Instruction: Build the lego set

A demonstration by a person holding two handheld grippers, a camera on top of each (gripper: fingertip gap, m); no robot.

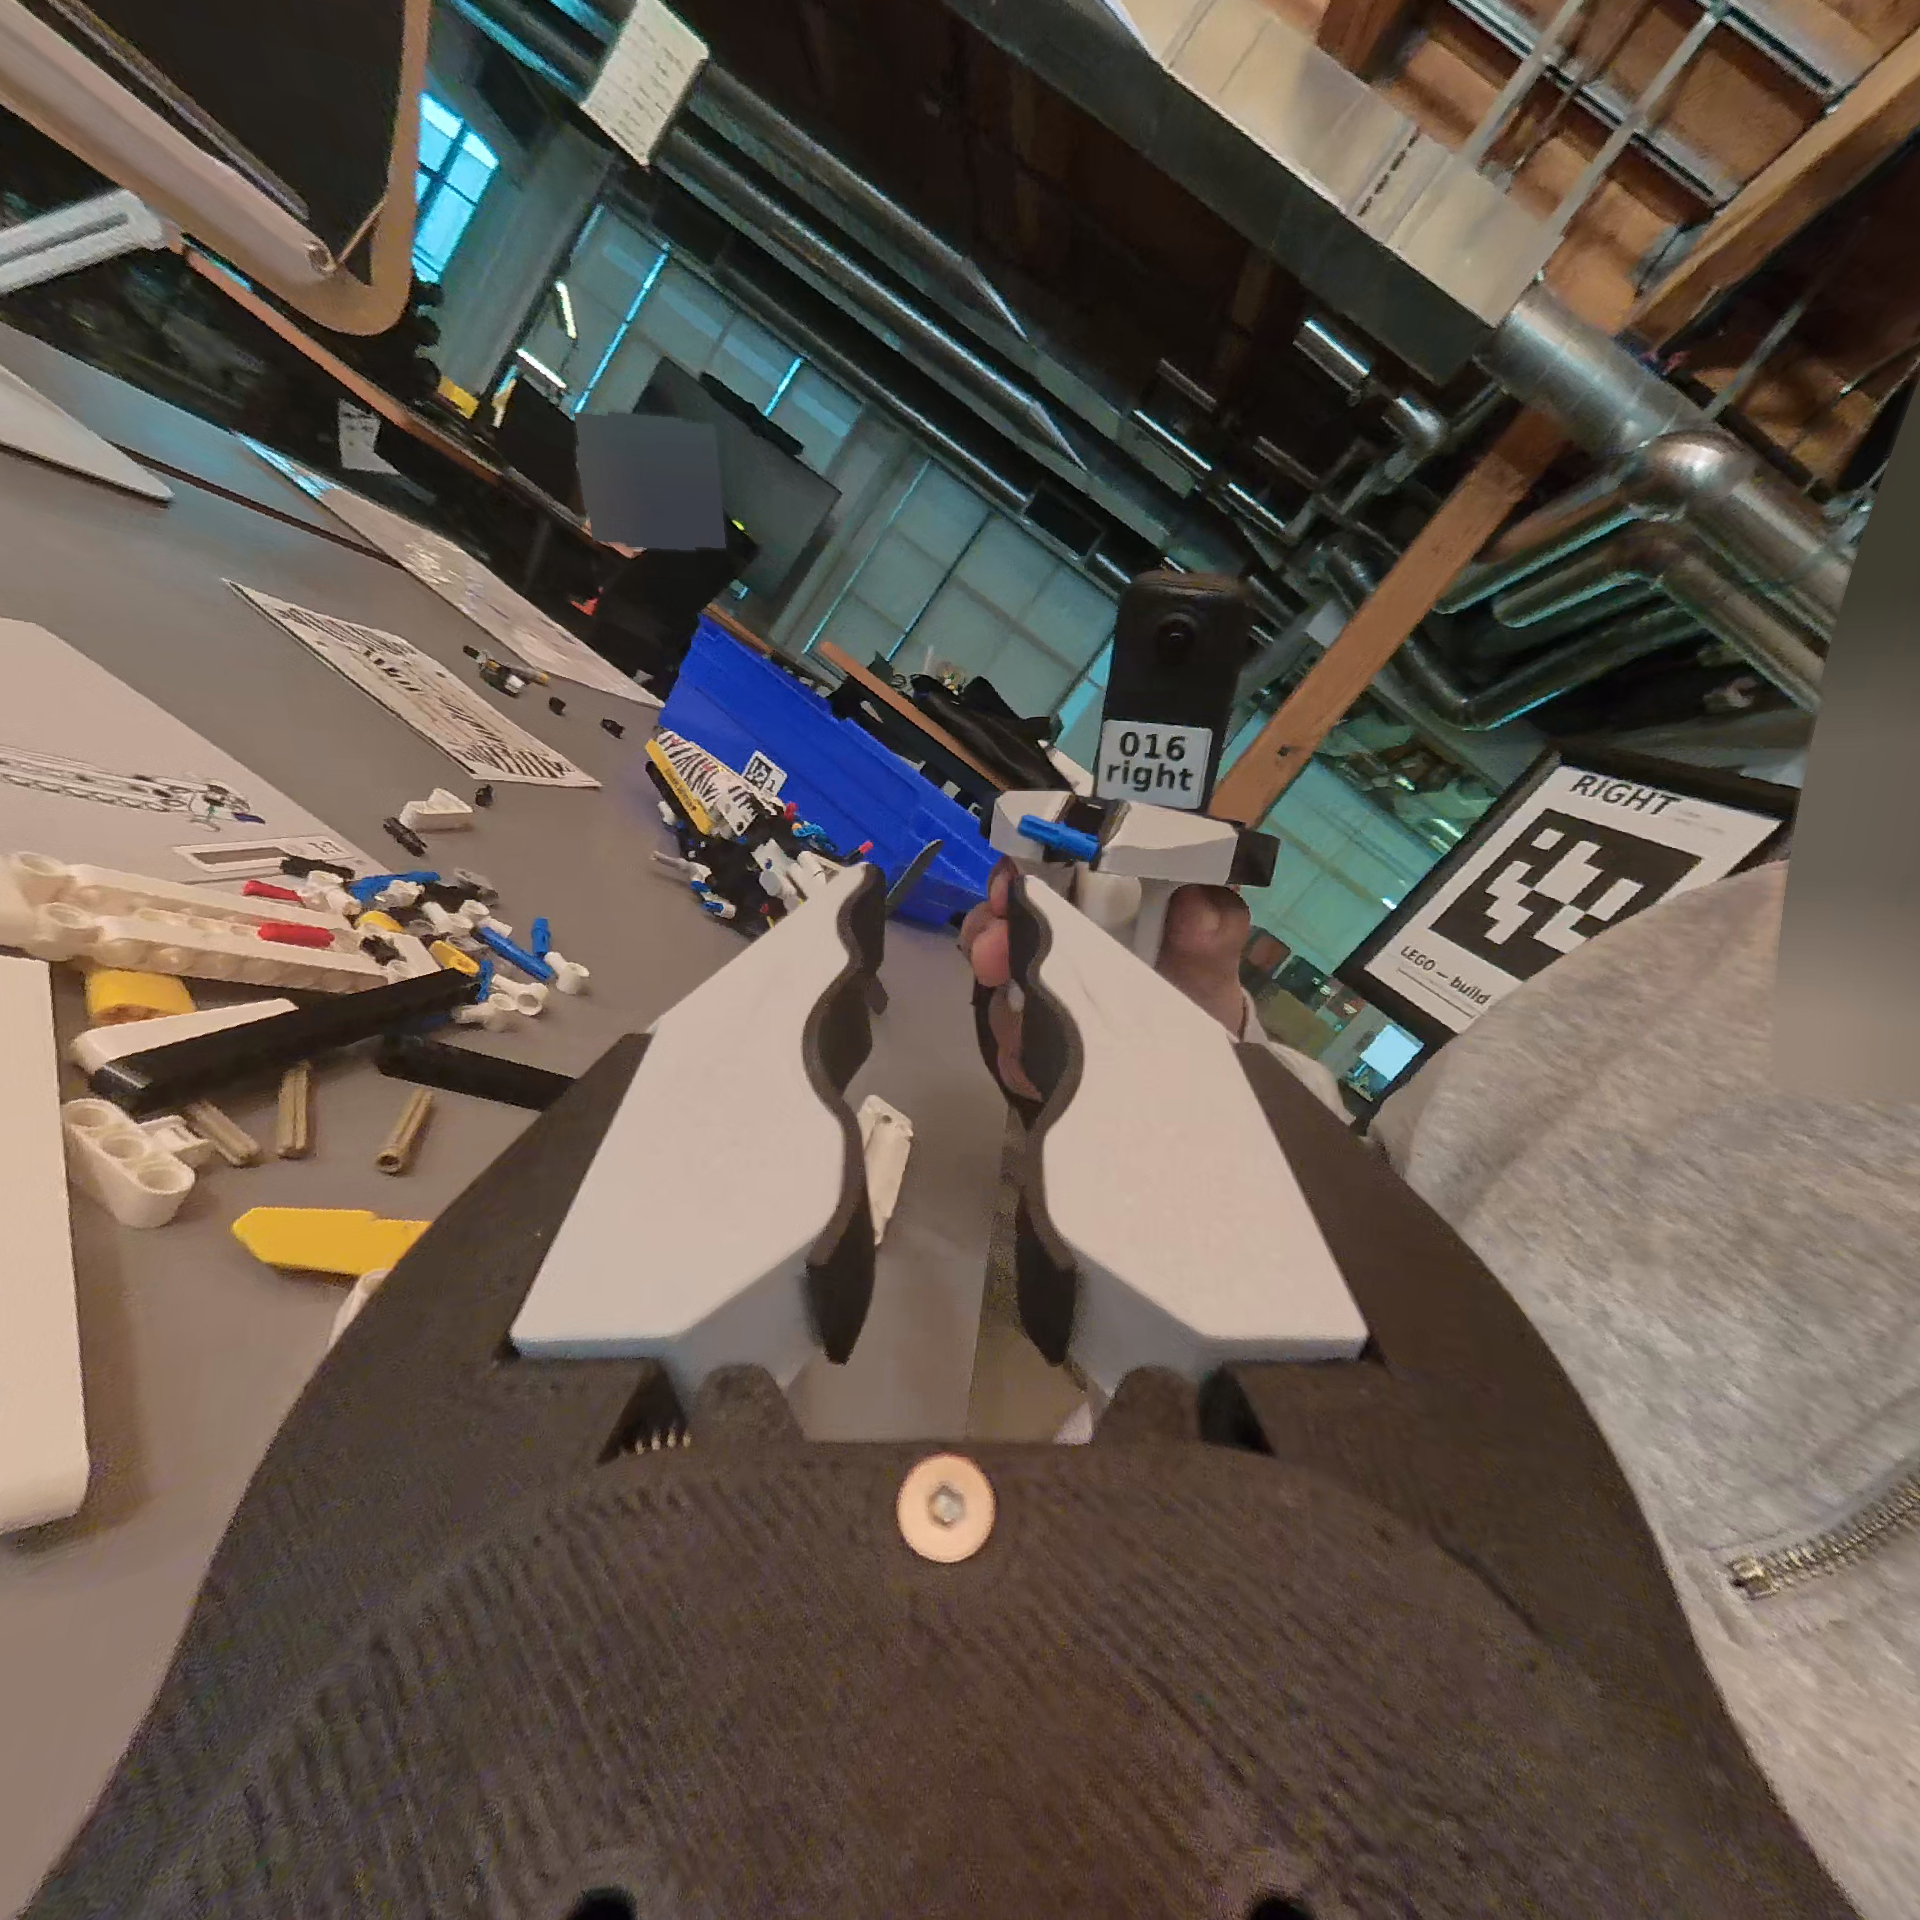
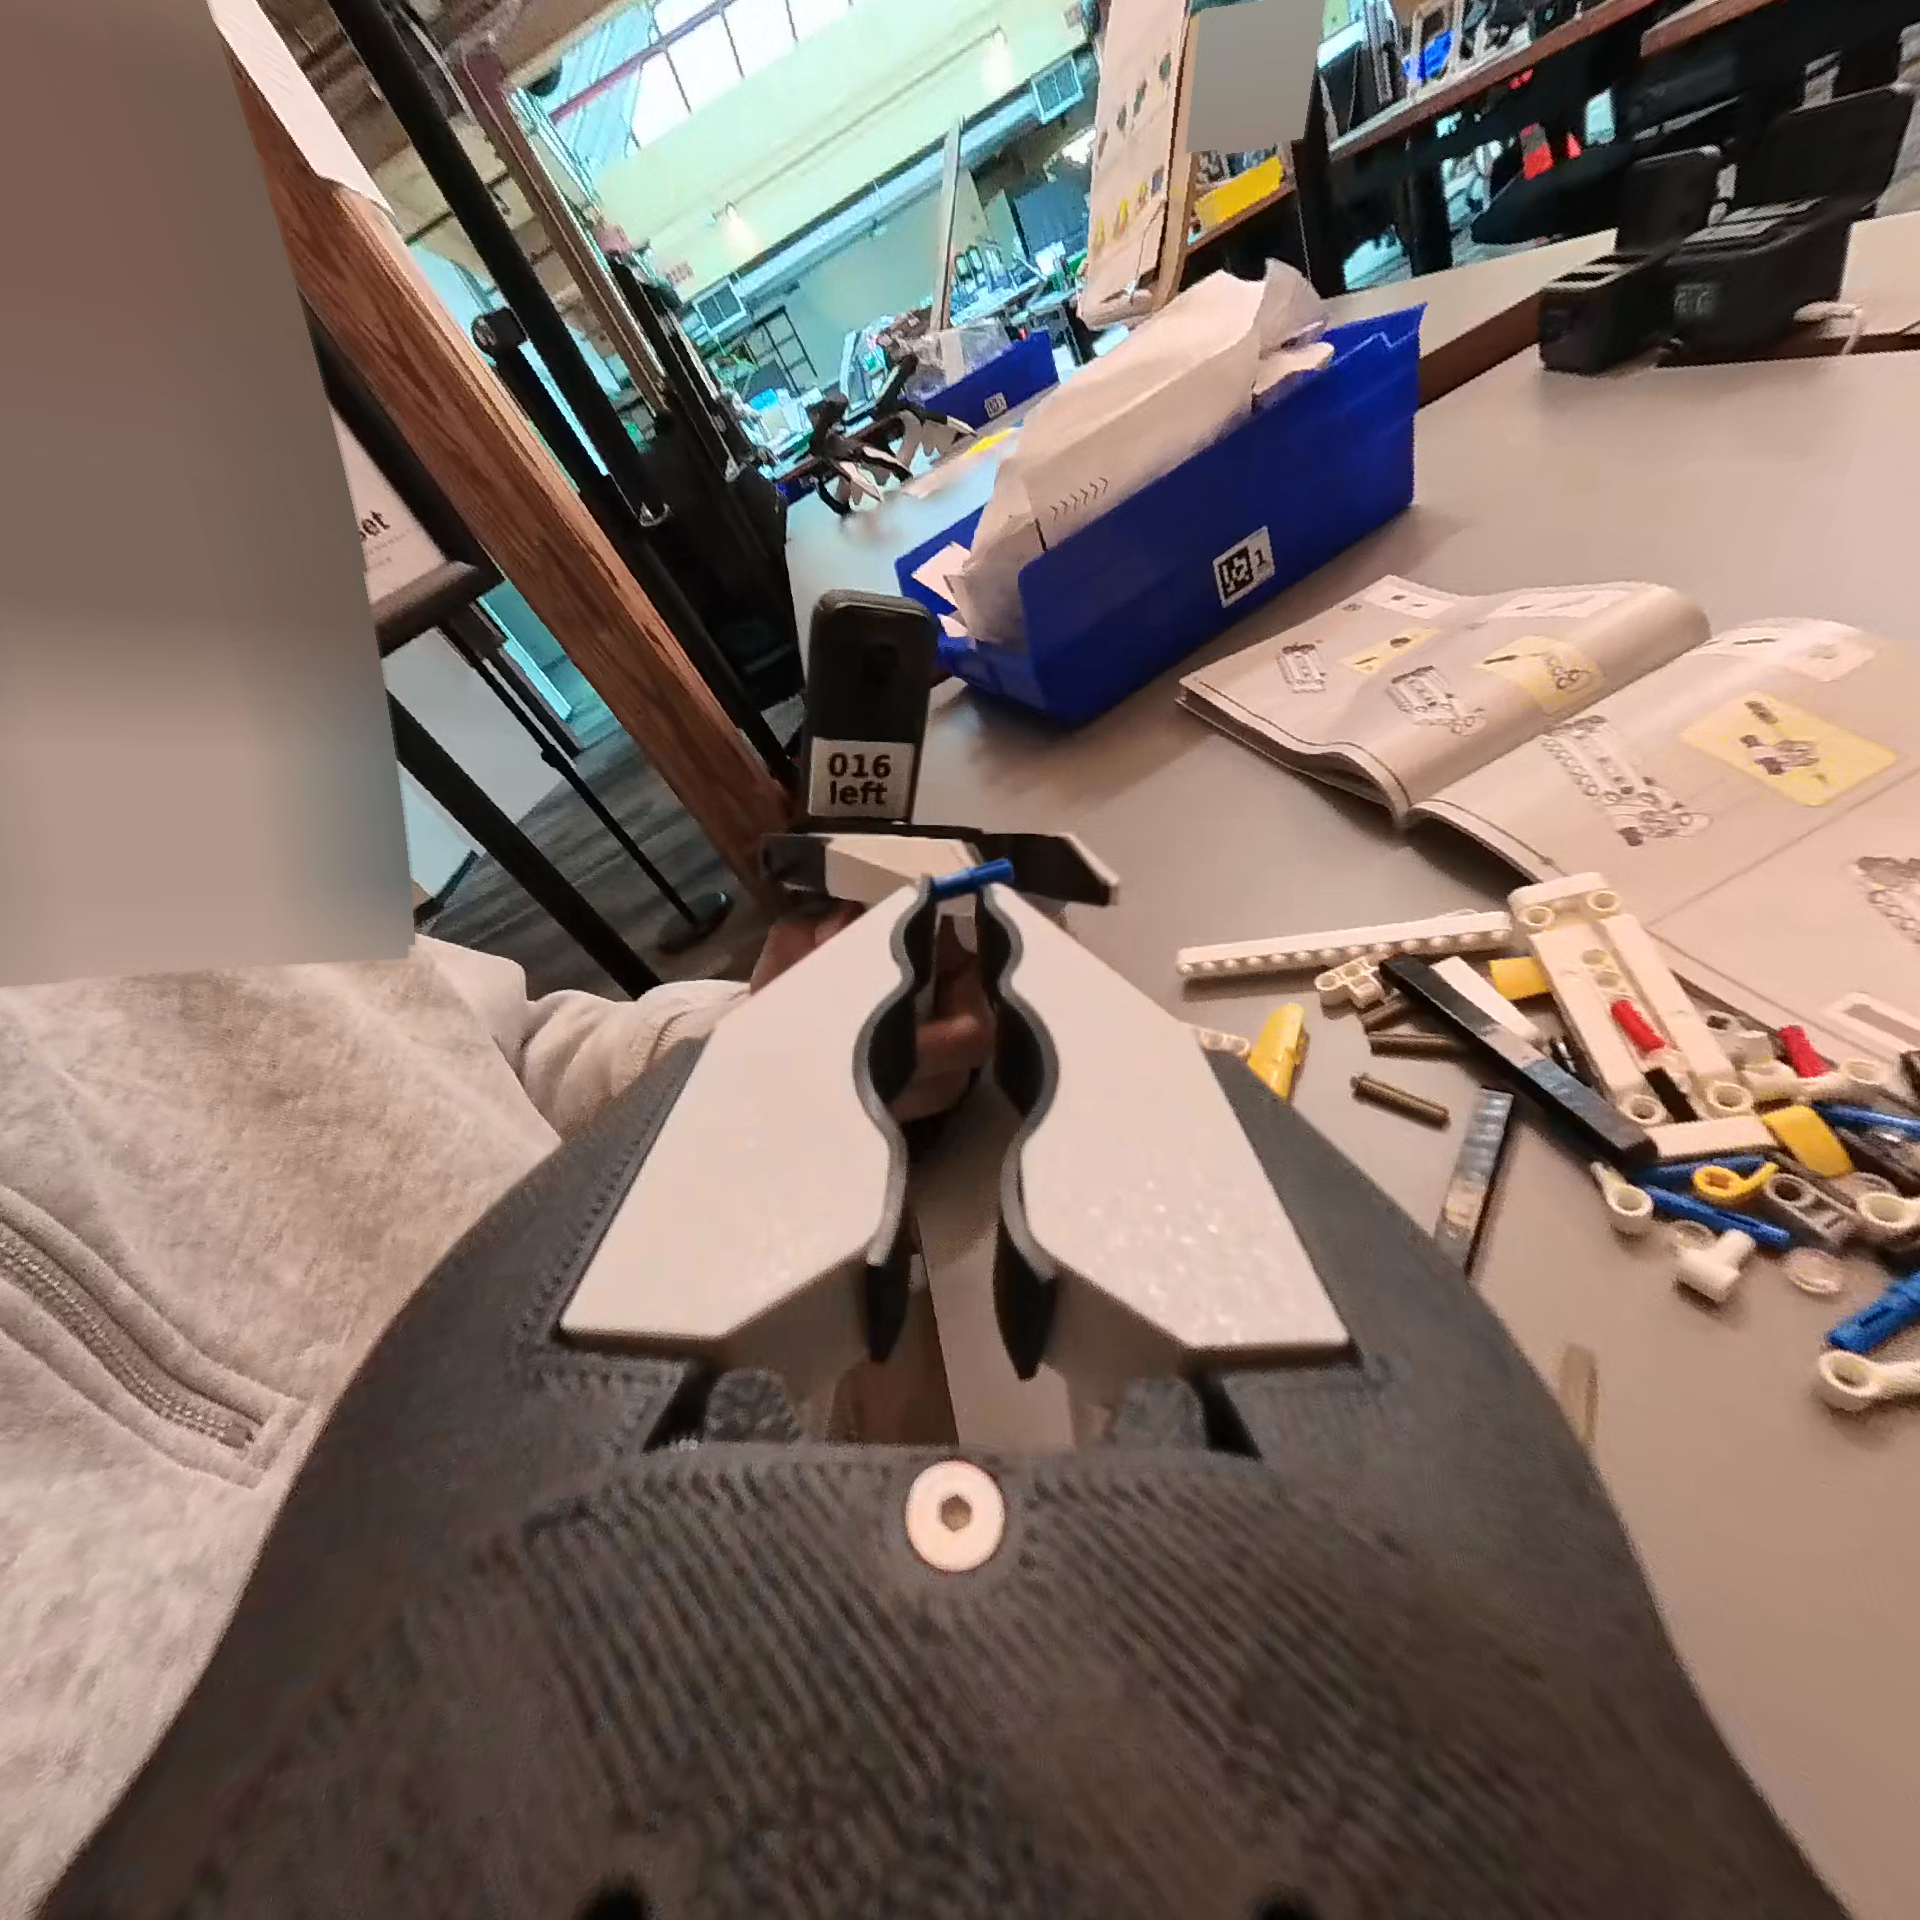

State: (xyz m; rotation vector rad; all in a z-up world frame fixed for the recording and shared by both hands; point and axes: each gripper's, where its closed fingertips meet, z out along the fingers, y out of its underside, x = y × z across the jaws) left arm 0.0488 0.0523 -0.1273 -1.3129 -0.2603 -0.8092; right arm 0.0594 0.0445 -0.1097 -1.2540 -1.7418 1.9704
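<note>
My right gripper (image 2: 958, 896) is shut on a small blue pin (image 2: 971, 878), held at its fingertips above the table's near edge. The pin (image 1: 1055, 836) and that gripper (image 1: 1122, 847) also show in the left wrist view, just past my left gripper (image 1: 940, 904). The left gripper is open with a clear gap and holds nothing; it faces the right one closely (image 2: 935, 862). Loose Lego pieces, white, black, blue, yellow and red, lie in a pile on the grey table (image 1: 312, 956) (image 2: 1662, 1091). A partly built black, white and yellow model (image 1: 748, 842) stands by a blue bin (image 1: 831, 769).
An open instruction booklet (image 2: 1558, 727) lies behind the pile. The blue bin (image 2: 1195, 551) holds white paper bags. A sticker sheet (image 1: 416, 675) lies farther back. The person's grey hooded sleeve (image 1: 1662, 1247) and body (image 2: 208, 1195) are close beside both grippers. My left and right fingertips are right by each other.
</note>
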